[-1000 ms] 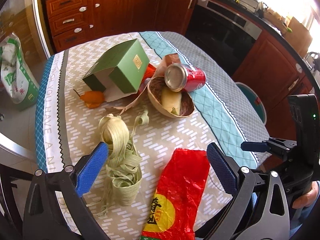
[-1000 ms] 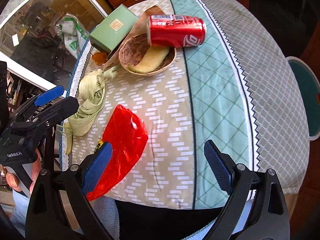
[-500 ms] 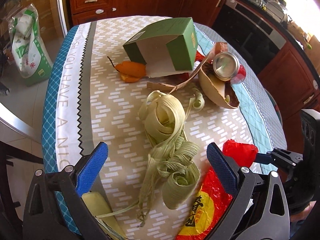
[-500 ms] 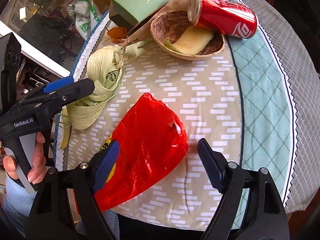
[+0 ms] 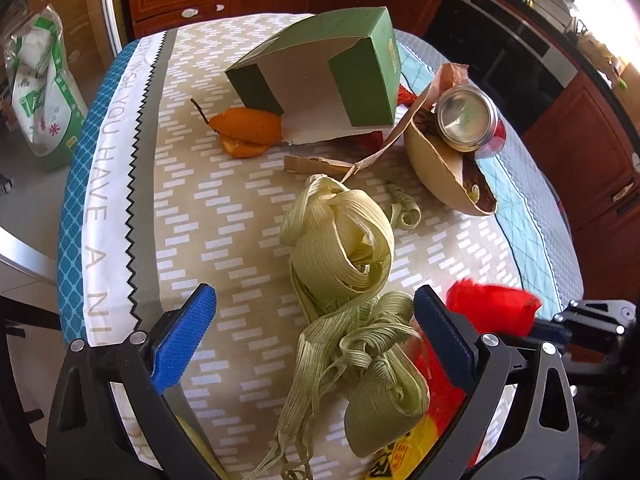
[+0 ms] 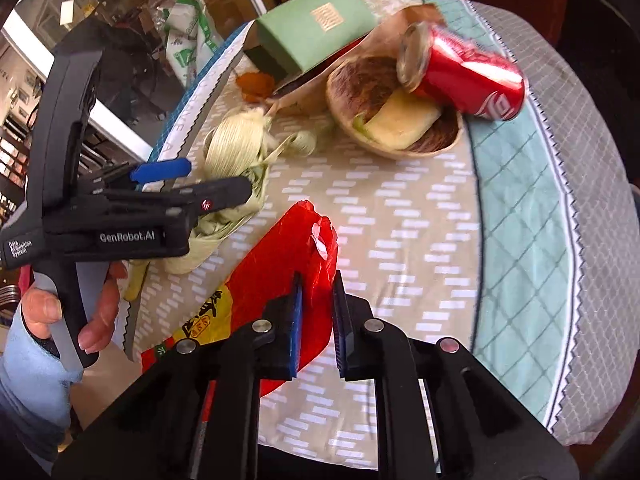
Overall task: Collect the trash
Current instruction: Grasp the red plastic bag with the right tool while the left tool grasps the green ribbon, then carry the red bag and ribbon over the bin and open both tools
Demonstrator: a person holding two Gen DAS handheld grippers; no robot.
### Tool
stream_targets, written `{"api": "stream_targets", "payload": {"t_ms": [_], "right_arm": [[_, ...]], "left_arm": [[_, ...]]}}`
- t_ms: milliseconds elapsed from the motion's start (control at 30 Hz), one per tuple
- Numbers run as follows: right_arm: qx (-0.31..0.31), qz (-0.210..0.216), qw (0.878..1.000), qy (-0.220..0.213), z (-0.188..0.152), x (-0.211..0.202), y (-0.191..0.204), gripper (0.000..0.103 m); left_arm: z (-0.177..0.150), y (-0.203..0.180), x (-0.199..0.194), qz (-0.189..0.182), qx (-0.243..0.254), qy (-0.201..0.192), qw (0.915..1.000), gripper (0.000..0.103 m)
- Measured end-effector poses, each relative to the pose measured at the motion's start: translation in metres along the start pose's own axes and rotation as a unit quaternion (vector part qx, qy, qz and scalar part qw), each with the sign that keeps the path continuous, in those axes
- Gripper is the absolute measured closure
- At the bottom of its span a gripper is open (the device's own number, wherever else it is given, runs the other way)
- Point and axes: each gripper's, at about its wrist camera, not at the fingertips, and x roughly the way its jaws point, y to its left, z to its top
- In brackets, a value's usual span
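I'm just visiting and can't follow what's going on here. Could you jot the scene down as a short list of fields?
Setting: round table with a patterned cloth, in a kitchen
Right tongs: just closed, pinching the red plastic bag
Left tongs: open, over the pale green leaf strips
Other litter: green box on its side, orange peel, soda can resting on a brown bowl
In the bowl: a pale peel
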Motion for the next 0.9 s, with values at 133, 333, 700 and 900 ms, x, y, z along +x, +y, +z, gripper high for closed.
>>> {"api": "stream_targets", "payload": {"t_ms": [133,333,700,900], "right_arm": [[0.022,-0.042,0.998,-0.034,0.006,-0.023,-0.027,0.091],[0.055,-0.068,0.995,-0.051,0.003,-0.038,-0.062,0.091],[0.070,-0.076,0.991,-0.083,-0.002,-0.061,-0.075,0.091],[0.080,-0.084,0.986,-0.119,-0.002,-0.091,-0.094,0.091]], "left_arm": [[0.003,-0.015,0.007,0.014,0.025,-0.006,0.9996,0.004],[0.001,-0.034,0.014,0.029,0.048,-0.006,0.9984,0.039],[-0.018,-0.034,-0.025,0.034,0.029,-0.032,0.9985,0.069],[-0.017,-0.055,-0.062,0.009,0.032,-0.057,0.9978,0.069]]}}
